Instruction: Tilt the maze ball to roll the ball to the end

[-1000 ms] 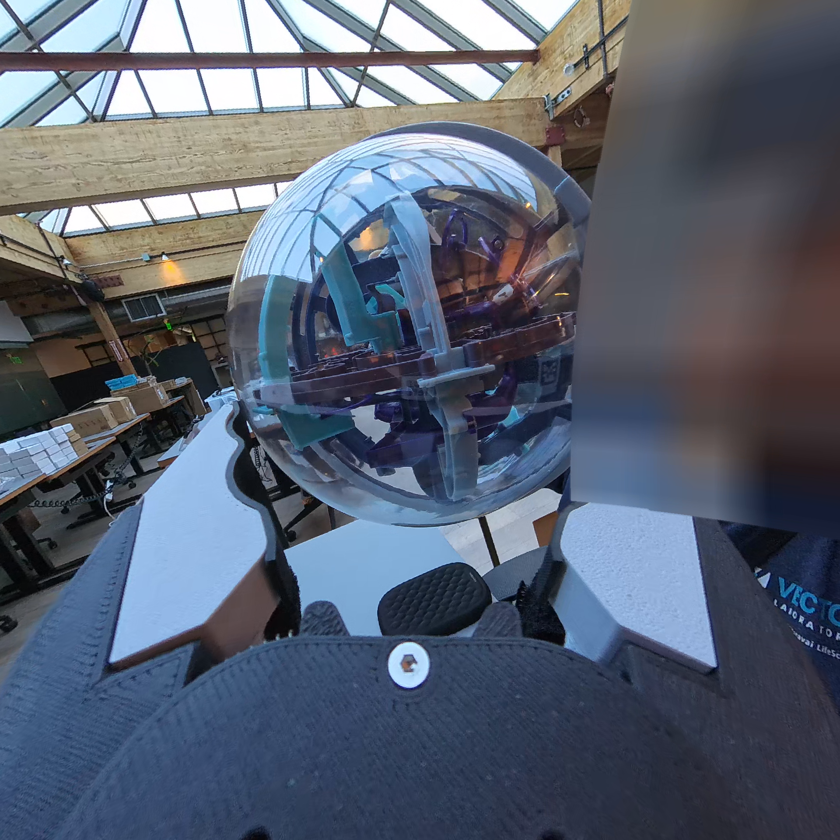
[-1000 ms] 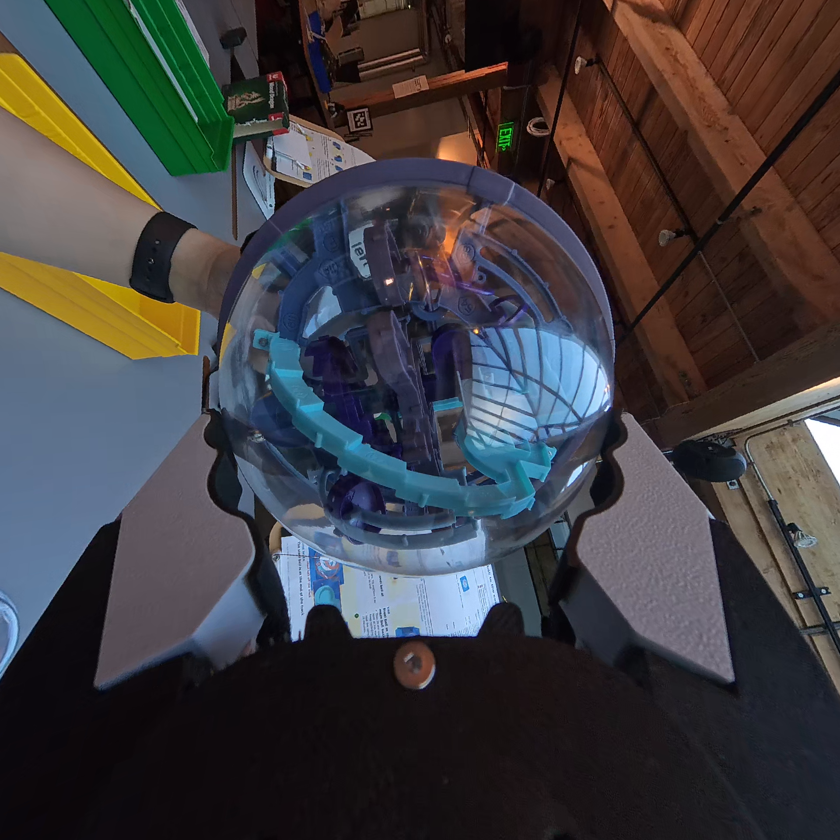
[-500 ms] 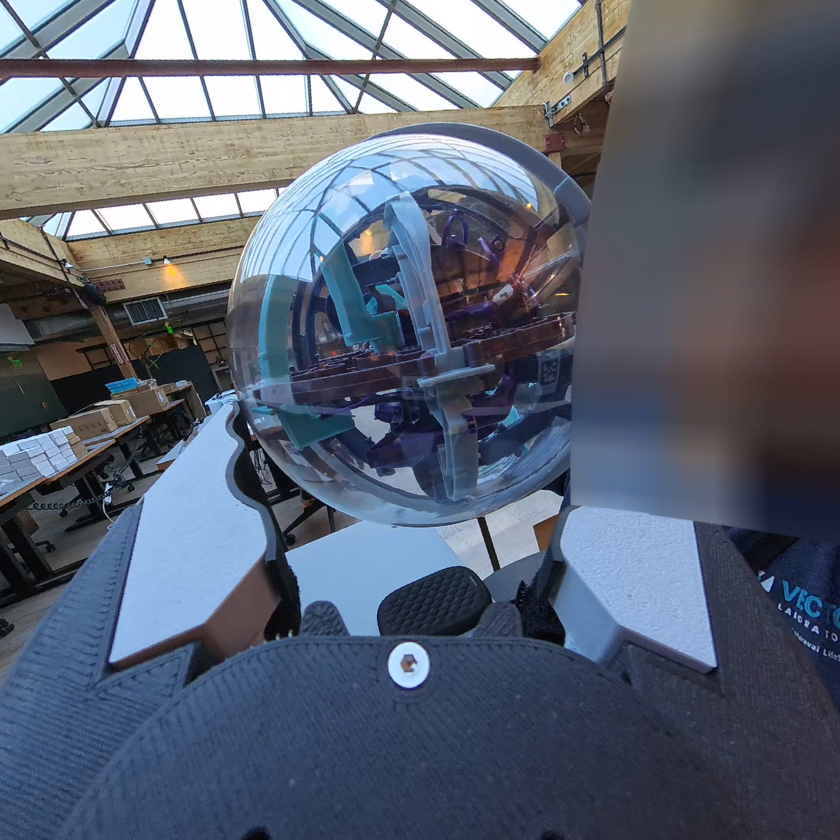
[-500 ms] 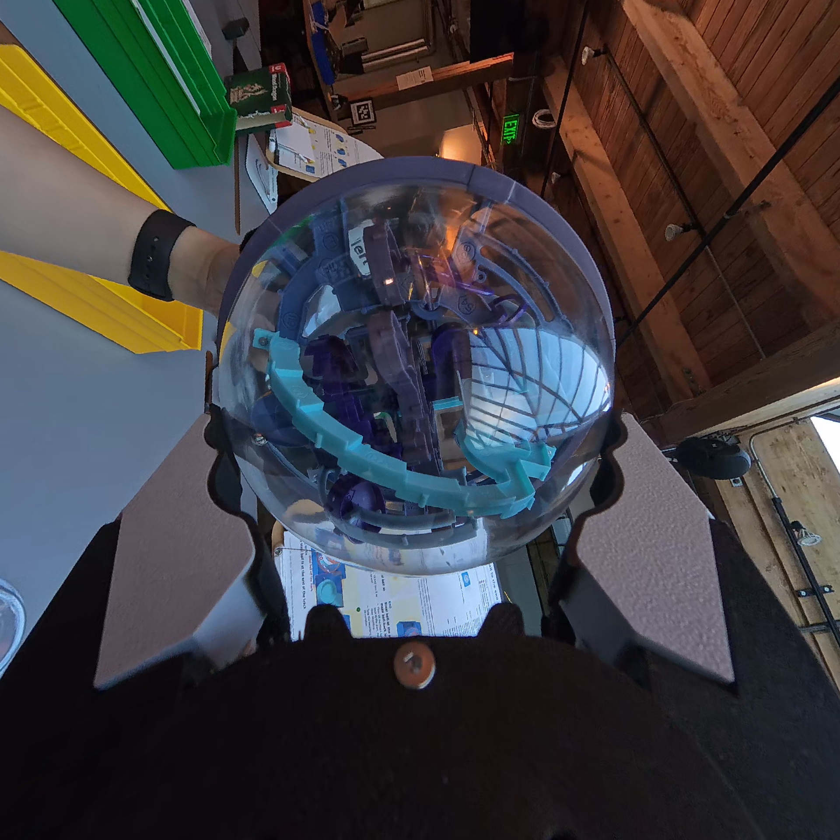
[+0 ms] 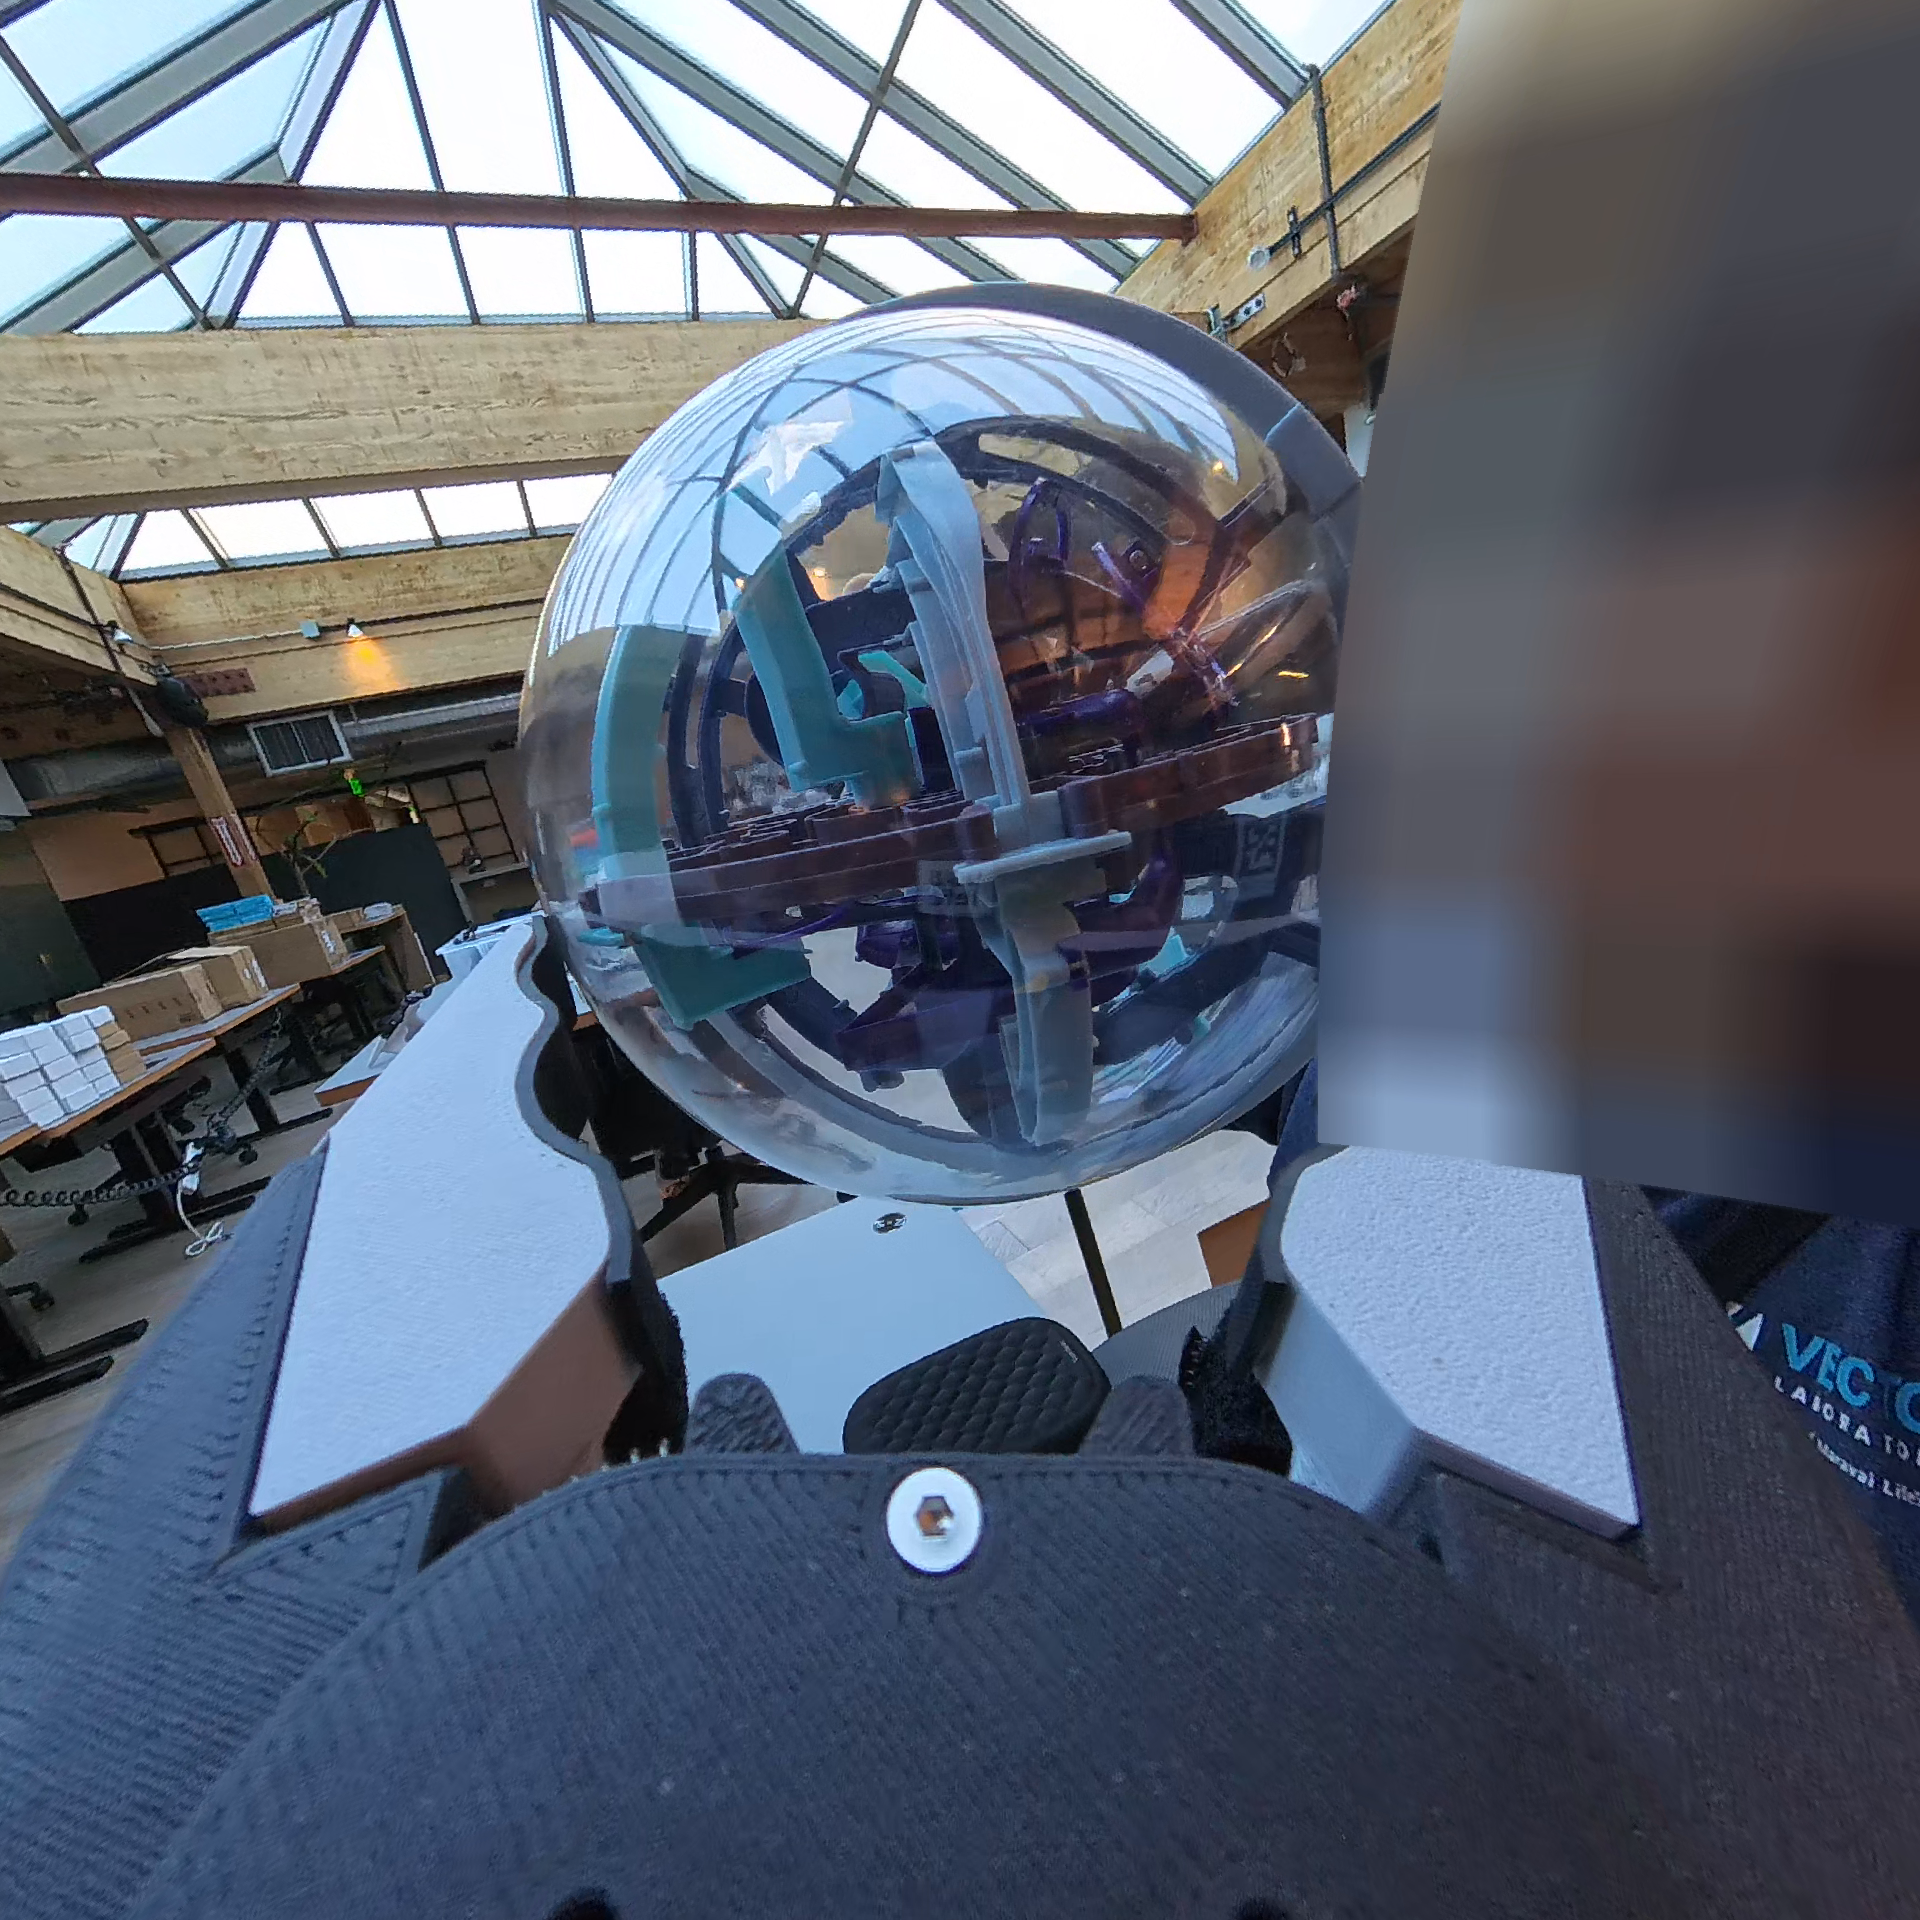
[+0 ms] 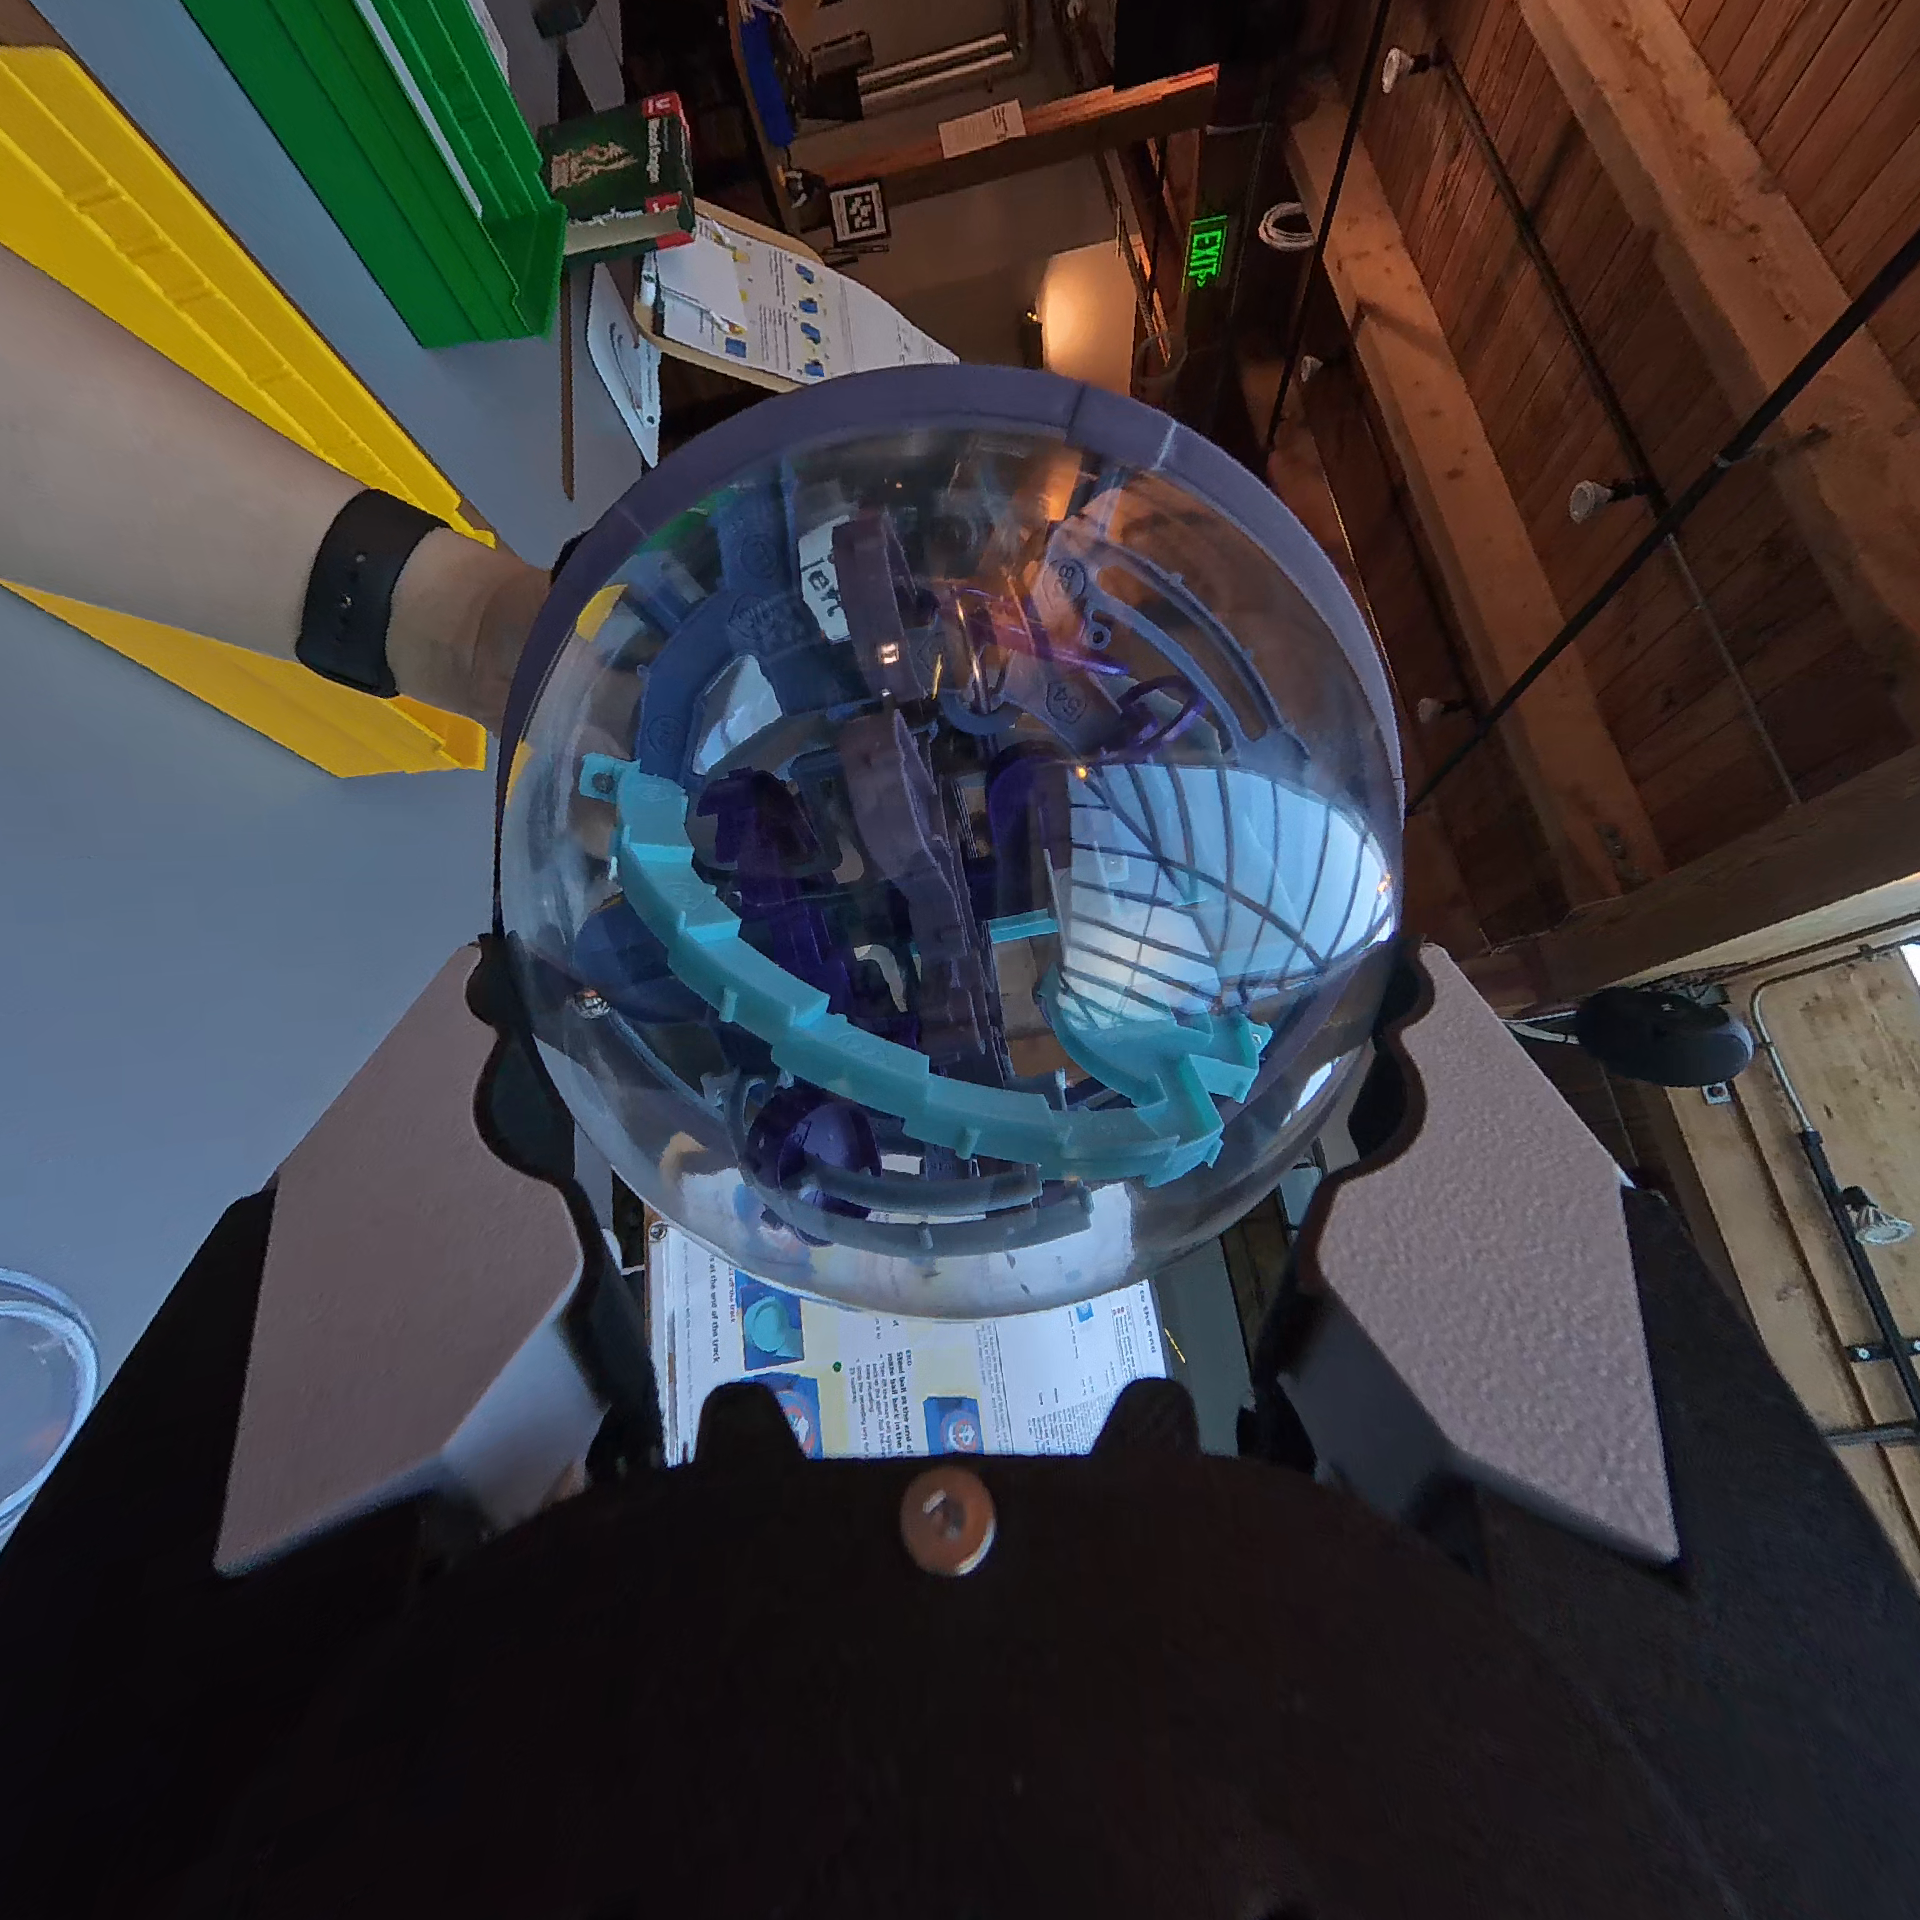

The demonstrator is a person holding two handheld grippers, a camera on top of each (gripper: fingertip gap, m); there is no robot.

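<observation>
The maze ball (image 5: 935, 748) is a clear sphere with teal, purple and brown tracks inside and a grey seam ring. It is held in the air by both grippers. My left gripper (image 5: 925, 997) is shut on it from below; its left finger touches the shell and its right fingertip is hidden by a blurred patch. In the right wrist view the maze ball (image 6: 945, 831) sits between both fingers of my right gripper (image 6: 945, 956), which is shut on its sides. I cannot pick out the small rolling ball inside for certain.
A grey table (image 6: 208, 935) carries a yellow bin (image 6: 156, 260), a green bin (image 6: 416, 156), a printed sheet (image 6: 914, 1382) and a clear bowl (image 6: 31, 1371). A forearm with a black wristband (image 6: 353, 592) reaches behind the sphere. A chair armrest (image 5: 977, 1387) and worktables with boxes (image 5: 156, 997) lie below.
The right wrist view's background has drifted slightly, a small tilt of the held sphere. Both grips are the same and the left wrist view is nearly unchanged.
</observation>
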